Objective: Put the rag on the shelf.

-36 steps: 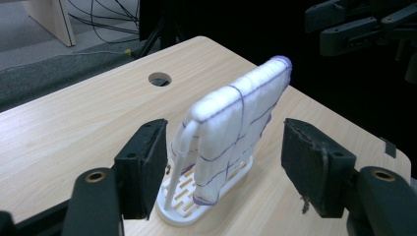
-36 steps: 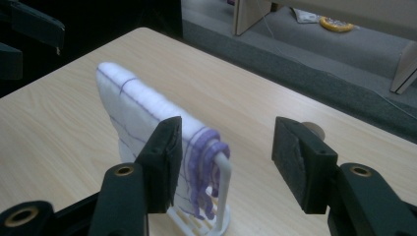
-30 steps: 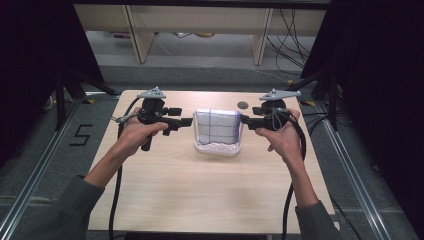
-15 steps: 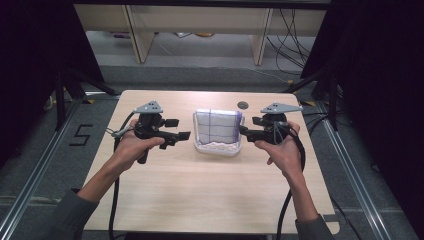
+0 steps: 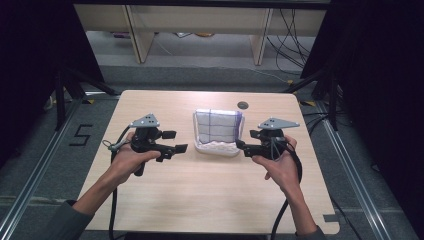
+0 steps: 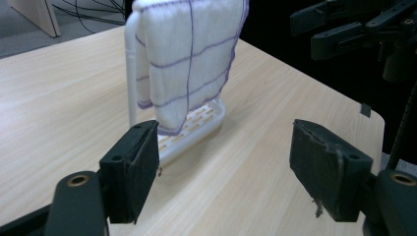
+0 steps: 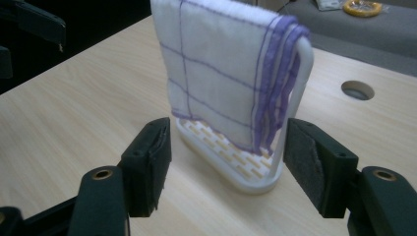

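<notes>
A white cloth with purple grid lines [image 5: 218, 126] hangs folded over a white rack [image 5: 216, 148] at the table's middle. My left gripper [image 5: 176, 141] is level just left of the rack, pointing at it, open, its jaws just having widened with nothing between them. In the left gripper view the cloth [image 6: 187, 59] and rack base [image 6: 196, 129] stand beyond the pads [image 6: 142, 167]. My right gripper [image 5: 245, 141] faces the rack from the right, also open and just opening, empty. In the right gripper view the cloth [image 7: 221, 73] drapes the rack's hoop [image 7: 297, 93] ahead of the pads [image 7: 310, 167].
The wooden table [image 5: 210, 200] has a round cable hole [image 5: 243, 105] behind the rack. Shelf legs and cables lie on the floor beyond the far edge. A "5" mark [image 5: 80, 135] is on the floor at left. Black curtains close both sides.
Both hands have drawn back toward the person and sunk lower, from beside the cloth's top to beside the rack's base. The cloth stays on the rack.
</notes>
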Demonstrator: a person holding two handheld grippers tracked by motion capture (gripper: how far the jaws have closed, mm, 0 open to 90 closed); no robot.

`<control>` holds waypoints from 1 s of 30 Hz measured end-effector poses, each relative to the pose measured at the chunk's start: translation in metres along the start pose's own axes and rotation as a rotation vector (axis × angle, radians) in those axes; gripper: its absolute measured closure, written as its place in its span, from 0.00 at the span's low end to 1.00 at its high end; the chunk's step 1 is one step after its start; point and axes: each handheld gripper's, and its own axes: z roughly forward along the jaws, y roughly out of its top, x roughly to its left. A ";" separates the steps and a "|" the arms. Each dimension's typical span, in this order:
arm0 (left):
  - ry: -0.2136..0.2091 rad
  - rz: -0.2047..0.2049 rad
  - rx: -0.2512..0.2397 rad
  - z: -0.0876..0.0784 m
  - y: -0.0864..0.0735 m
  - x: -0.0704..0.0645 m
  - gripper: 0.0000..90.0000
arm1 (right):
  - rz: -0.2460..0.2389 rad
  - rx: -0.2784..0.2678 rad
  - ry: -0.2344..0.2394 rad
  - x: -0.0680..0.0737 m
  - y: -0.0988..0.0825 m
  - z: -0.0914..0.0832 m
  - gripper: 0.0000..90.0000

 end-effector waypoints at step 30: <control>0.033 0.023 0.070 -0.010 -0.085 -0.020 0.28 | 0.005 0.064 0.047 0.031 -0.053 0.019 0.36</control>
